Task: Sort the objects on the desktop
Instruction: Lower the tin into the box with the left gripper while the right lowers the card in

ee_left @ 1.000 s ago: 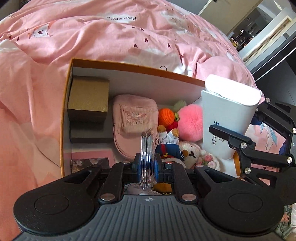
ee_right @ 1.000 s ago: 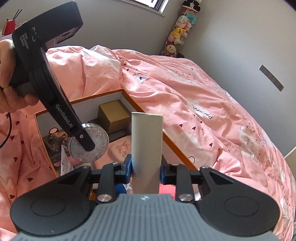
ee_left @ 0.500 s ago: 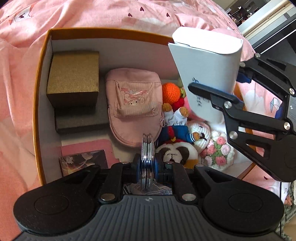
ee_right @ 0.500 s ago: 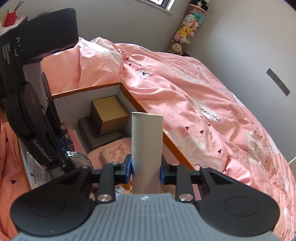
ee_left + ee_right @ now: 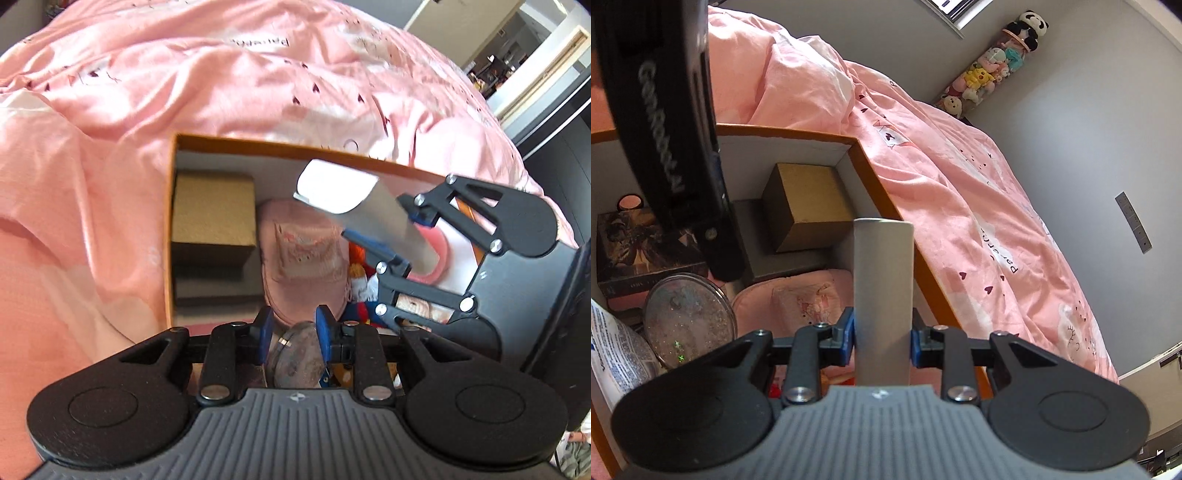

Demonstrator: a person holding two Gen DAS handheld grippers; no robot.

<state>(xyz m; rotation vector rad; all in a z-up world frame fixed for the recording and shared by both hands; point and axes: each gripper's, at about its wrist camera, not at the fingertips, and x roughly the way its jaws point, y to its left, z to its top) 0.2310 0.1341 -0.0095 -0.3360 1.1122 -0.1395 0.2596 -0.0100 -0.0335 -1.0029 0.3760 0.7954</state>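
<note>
**Both hands over the orange box on the bed**

From my left wrist, my left hand-held gripper point(image 5: 293, 334) tilts steeply down over the near end of the orange box point(image 5: 258, 142). Its jaws are opening, and the round glittery disc point(image 5: 299, 360) sits between the blue pads point(image 5: 323, 328), tipped over on its side and no longer pinched. Ahead inside the box lie a tan box point(image 5: 214, 210) on a darker grey one, and a pink cap point(image 5: 304, 258) beside them, with plush toys point(image 5: 364, 284) partly hidden to the right. My right hand-held gripper point(image 5: 404, 240) reaches in from the right, slanted, carrying the white tube point(image 5: 354, 199); this view is blurred. The box rests on a rumpled pink duvet point(image 5: 184, 81), and a doorway shows at the top right.

From my right wrist, the right hand-held gripper point(image 5: 882, 338) points downward, clenched on the white tube point(image 5: 882, 280), which stands straight up between the pads over the box's right side. The black body of my left tool crosses the upper left. Below it the disc point(image 5: 689, 321) leans in the box near a book point(image 5: 639, 251). Grey walls surround the bed, and a column of plush toys point(image 5: 993, 70) stands in the corner.
</note>
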